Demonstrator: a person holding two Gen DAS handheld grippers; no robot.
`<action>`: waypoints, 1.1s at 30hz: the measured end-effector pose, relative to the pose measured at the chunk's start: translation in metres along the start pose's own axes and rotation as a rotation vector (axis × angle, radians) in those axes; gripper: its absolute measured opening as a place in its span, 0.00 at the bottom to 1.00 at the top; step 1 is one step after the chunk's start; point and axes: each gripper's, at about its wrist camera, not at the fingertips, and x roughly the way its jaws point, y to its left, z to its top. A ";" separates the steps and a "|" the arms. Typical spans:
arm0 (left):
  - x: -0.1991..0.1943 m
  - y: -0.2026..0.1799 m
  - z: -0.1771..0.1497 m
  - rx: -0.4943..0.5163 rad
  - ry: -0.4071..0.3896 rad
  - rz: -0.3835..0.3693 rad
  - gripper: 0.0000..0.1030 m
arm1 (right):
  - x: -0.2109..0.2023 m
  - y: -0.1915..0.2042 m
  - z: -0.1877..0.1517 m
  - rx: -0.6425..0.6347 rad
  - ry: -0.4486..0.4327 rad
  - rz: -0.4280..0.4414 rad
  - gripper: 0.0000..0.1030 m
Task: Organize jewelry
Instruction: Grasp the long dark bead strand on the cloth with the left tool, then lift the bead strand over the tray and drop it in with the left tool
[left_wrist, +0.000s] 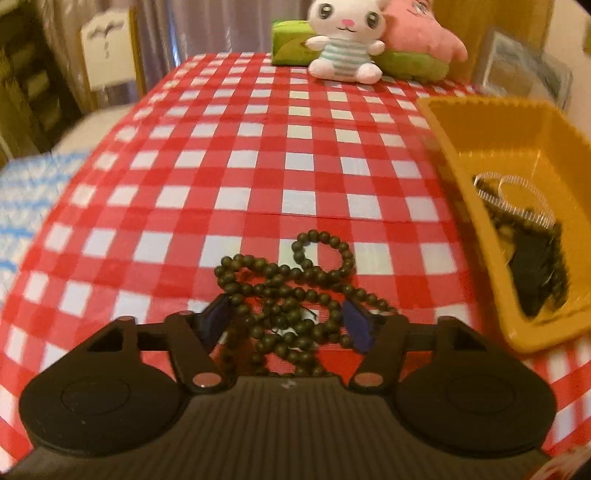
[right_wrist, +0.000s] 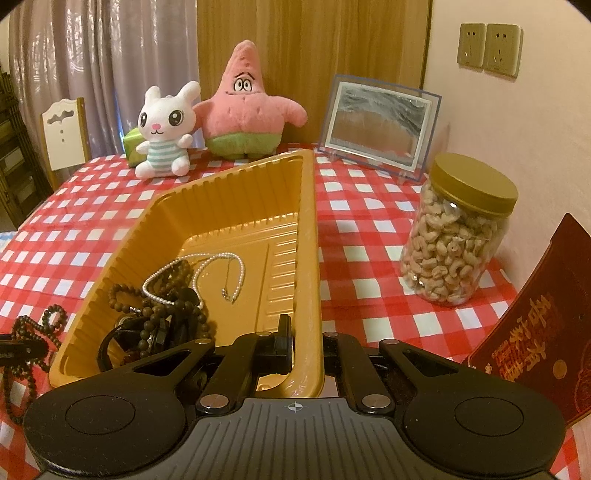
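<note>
A long string of dark green beads (left_wrist: 295, 288) lies in a loose heap on the red-and-white checked tablecloth (left_wrist: 236, 166). My left gripper (left_wrist: 286, 321) points down over it, open, a blue pad on each side of the heap. The same beads (right_wrist: 29, 332) show at the far left of the right wrist view. A yellow plastic tray (right_wrist: 306, 221) holds a pearl necklace (right_wrist: 221, 266) and dark bead bracelets (right_wrist: 166, 306). My right gripper (right_wrist: 308, 339) is shut on the tray's near right wall, one finger inside and one outside. In the left wrist view the tray (left_wrist: 443, 147) stands to the right.
At the back stand a white plush rabbit (right_wrist: 166, 136), a pink star plush (right_wrist: 247, 110), a green box (left_wrist: 291, 40) and a picture frame (right_wrist: 380, 125). A jar of cashews (right_wrist: 458, 236) and a red booklet (right_wrist: 535, 332) are right of the tray. A chair (right_wrist: 62, 136) stands beyond the table's left edge.
</note>
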 end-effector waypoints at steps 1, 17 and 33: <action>-0.001 0.001 -0.001 0.007 -0.008 -0.010 0.49 | 0.000 0.000 0.000 0.001 0.000 0.000 0.05; -0.066 0.041 0.042 0.043 -0.108 -0.139 0.09 | 0.003 -0.002 0.001 0.011 -0.002 0.008 0.05; -0.189 0.038 0.137 0.107 -0.400 -0.267 0.09 | 0.002 0.000 0.005 0.010 -0.017 0.013 0.05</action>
